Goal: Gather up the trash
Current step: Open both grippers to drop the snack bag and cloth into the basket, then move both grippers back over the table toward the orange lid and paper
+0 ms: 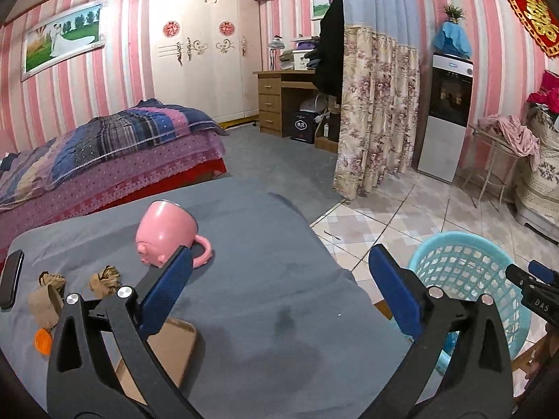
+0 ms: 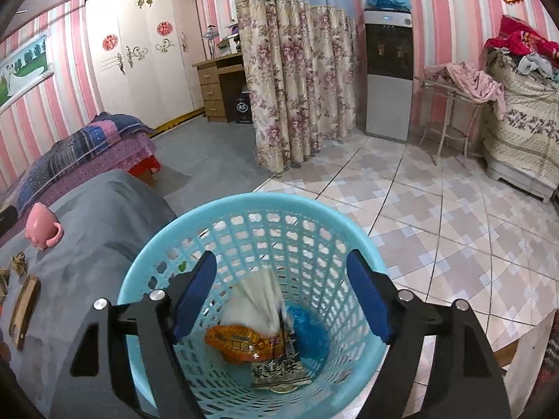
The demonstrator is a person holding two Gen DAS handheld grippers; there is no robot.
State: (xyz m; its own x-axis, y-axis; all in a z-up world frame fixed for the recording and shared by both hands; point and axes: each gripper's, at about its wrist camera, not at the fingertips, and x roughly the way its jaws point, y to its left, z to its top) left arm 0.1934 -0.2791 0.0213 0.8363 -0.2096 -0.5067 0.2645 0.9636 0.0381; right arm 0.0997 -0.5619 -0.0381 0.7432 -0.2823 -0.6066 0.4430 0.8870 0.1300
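We are looking across a surface (image 1: 244,244) draped in grey cloth, in a bedroom with pink striped walls. At its far left edge a dark phone (image 1: 11,279) is lying; just right of it, crumpled brown paper scraps (image 1: 104,281) and an orange cap (image 1: 42,340) are sitting near a flat cardboard piece (image 1: 171,345). A pink mug (image 1: 164,232) is lying tipped on its side further back. Beyond the surface a bed (image 1: 104,153) with a patchwork quilt is standing at the left, a white wardrobe (image 1: 202,45) and wooden desk (image 1: 279,101) at the far wall, a floral curtain (image 1: 374,111) in the middle and a water dispenser (image 1: 447,115) at the right.

Our left gripper (image 1: 279,289) is hanging over the cloth with its jaws spread wide and nothing between them. On the tiled floor just right of the surface, a turquoise basket (image 2: 167,262) is standing. Our right gripper (image 2: 281,300) is hovering over its mouth, jaws apart and empty. Inside the basket, a white bag (image 2: 255,300) is lying beside an orange wrapper (image 2: 237,344), a printed packet (image 2: 279,370) and blue plastic (image 2: 307,328).
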